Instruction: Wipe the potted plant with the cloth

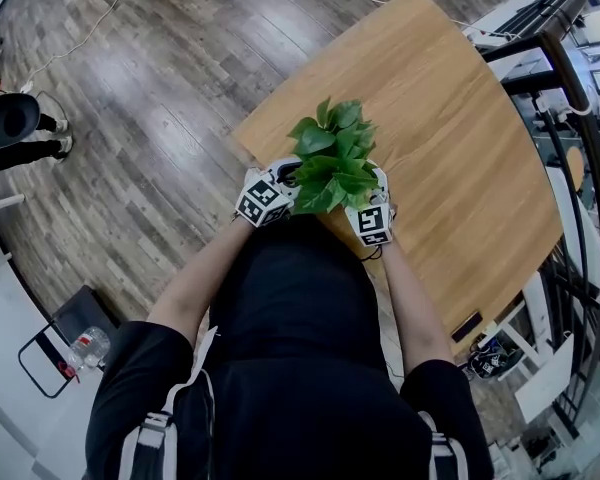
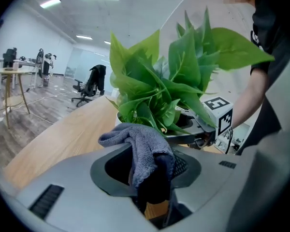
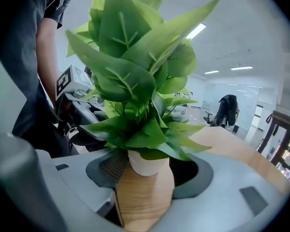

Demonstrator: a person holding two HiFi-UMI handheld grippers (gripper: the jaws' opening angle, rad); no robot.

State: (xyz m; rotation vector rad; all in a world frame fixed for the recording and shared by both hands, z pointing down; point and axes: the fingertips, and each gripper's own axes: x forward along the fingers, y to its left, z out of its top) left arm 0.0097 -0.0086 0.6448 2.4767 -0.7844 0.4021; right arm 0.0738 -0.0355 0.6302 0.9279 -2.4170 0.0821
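A black short-sleeved top (image 1: 300, 348) and grey-white shoulder straps (image 1: 152, 436) are worn. The left gripper (image 2: 153, 180) and right gripper (image 3: 144, 178) have pale grey shells, dark recesses around the fingers, and black-and-white marker cubes (image 1: 263, 200) behind them.

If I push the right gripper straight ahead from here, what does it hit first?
The white pot: it stands on the table dead ahead of the right gripper, in line with its open jaws, leaves above. How much gap remains is hard to judge.
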